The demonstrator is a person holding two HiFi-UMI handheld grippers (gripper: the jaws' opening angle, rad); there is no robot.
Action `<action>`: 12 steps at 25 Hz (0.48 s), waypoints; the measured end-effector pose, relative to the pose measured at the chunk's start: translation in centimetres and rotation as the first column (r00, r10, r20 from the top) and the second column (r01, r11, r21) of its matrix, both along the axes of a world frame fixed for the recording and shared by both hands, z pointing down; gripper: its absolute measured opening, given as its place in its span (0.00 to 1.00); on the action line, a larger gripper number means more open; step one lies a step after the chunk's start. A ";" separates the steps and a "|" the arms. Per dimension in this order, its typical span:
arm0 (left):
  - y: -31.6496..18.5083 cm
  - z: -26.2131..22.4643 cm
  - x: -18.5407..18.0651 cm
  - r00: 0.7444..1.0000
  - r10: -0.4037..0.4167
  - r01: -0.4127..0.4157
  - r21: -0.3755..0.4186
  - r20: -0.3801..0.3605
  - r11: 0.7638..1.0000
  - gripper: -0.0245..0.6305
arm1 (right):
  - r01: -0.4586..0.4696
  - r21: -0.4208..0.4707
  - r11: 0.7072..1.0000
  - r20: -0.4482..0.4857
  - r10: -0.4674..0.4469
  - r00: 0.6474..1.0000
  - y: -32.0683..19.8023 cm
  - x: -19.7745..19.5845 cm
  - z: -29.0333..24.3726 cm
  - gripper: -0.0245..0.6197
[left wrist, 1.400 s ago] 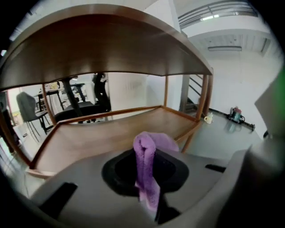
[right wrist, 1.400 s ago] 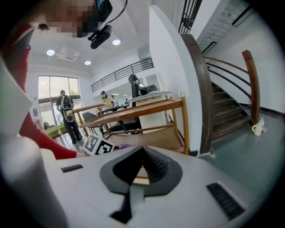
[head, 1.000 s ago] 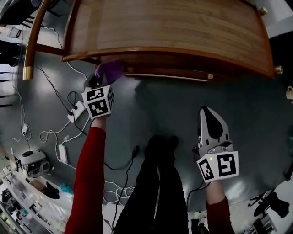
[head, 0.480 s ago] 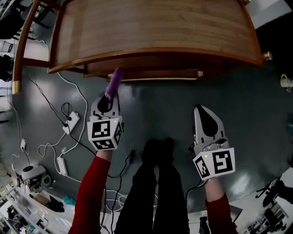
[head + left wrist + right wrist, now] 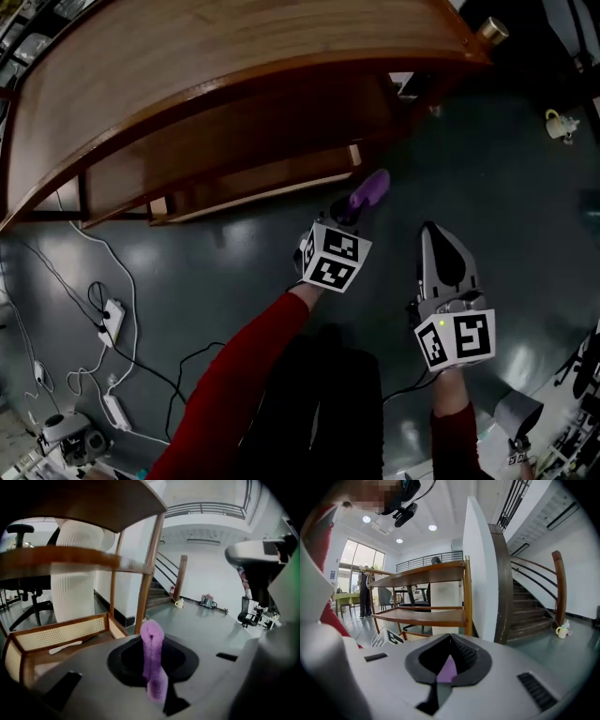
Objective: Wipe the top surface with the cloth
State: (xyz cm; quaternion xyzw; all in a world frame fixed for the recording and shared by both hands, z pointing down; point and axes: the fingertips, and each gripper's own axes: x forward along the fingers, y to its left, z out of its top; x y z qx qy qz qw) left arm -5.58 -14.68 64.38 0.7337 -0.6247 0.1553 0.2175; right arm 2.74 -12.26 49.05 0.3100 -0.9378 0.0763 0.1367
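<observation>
Left gripper clamps cloth, low by floor (well under top). Right gripper jaws together, empty. Step: approach. Next: raise cloth over edge, press flat, sweep.

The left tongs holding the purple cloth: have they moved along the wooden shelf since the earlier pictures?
Yes. The left tongs, shut on the purple cloth, have moved rightwards along the wooden shelf, from near its left front corner to its right end.
</observation>
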 end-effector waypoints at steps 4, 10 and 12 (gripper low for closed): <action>-4.8 3.6 -0.7 0.999 -0.016 0.017 -0.024 0.037 1.000 0.12 | -0.012 0.018 1.000 0.017 0.011 1.000 -2.8 0.6 2.6 0.06; -0.8 11.4 -7.7 0.987 -0.134 0.144 -0.109 0.093 0.984 0.12 | 0.041 -0.008 0.999 0.011 -0.041 0.999 -2.5 -1.9 7.7 0.06; 2.5 11.9 -11.7 0.973 -0.207 0.219 -0.118 0.106 0.969 0.12 | 0.070 -0.016 0.997 0.019 -0.070 0.997 -2.4 -3.3 7.6 0.06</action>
